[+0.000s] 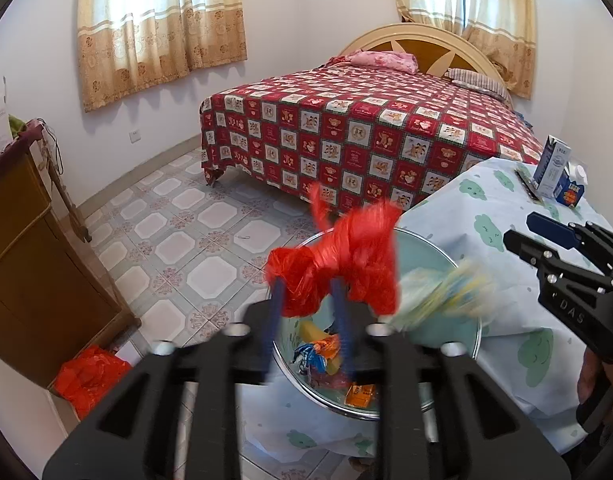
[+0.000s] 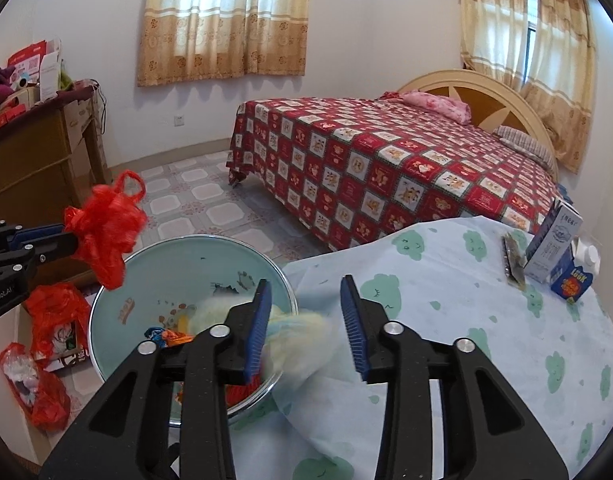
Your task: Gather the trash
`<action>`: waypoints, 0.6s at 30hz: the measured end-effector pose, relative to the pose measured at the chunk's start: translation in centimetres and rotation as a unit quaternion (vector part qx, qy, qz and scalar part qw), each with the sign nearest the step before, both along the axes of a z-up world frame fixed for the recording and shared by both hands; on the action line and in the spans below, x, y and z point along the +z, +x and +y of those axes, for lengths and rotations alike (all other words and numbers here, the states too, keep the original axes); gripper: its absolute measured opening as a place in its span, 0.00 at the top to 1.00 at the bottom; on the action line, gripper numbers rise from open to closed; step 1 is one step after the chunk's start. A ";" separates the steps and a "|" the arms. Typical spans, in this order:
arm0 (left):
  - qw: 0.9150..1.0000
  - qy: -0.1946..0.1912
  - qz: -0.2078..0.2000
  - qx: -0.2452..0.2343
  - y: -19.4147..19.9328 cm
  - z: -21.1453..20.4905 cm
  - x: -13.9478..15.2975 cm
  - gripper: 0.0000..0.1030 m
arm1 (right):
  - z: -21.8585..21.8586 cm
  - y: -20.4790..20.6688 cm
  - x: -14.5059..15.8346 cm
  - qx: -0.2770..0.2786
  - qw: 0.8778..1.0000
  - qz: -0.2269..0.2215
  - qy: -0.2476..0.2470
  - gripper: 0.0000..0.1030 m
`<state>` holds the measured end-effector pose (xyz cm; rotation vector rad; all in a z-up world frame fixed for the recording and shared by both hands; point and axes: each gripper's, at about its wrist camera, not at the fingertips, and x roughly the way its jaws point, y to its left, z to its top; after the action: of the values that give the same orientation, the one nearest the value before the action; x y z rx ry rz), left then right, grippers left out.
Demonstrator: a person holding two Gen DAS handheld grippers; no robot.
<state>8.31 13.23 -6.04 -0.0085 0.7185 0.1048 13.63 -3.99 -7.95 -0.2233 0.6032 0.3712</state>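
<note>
- The table [image 2: 446, 320] has a cloth with green clouds. At its far end stand a milk carton [image 2: 554, 248] and a small blue box [image 2: 570, 284], near a flat dark strip [image 2: 513, 264]. These look left to pick up.
- The big bowl [image 2: 154, 268] at the table's edge already holds wrappers [image 1: 326, 354], so some trash is collected.
- The left gripper [image 1: 306, 284] pinches a red bag [image 1: 342, 256] above the bowl.
- The right gripper [image 2: 306, 320] is spread wide, and a blurry pale wrapper [image 2: 302, 328] between its fingers seems to be falling toward the bowl.
</note>
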 end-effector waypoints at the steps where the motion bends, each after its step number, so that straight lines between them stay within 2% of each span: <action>1: 1.000 0.000 -0.005 0.001 -0.2 -0.1 0.1 0.54 | -0.5 -0.1 0.1 -0.005 1.000 0.001 0.009 0.56; 3: 1.000 0.004 -0.008 -0.004 -0.4 -0.5 0.3 0.54 | -1.0 -0.4 0.4 -0.011 1.000 0.001 0.018 0.51; 4: 1.000 0.004 -0.010 -0.006 -0.5 -0.7 0.4 0.51 | -1.5 -0.9 0.7 -0.015 1.000 0.001 0.024 0.51; 5: 1.000 0.004 -0.013 -0.006 -0.8 -0.9 0.6 0.42 | -1.7 -1.1 0.8 -0.016 1.000 -0.001 0.026 0.51; 10: 0.999 0.007 -0.052 -0.004 -2.7 -1.8 2.7 0.27 | -5.2 -4.9 2.8 -0.051 0.997 -0.036 0.046 0.42; 18: 0.995 0.005 -0.099 -0.018 -5.0 -3.5 5.9 0.17 | -8.6 -9.3 6.0 -0.089 0.990 -0.091 0.065 0.36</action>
<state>3.28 9.75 -0.12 0.0033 0.5194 0.0719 4.37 -12.58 -1.94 -0.0758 0.4124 0.2132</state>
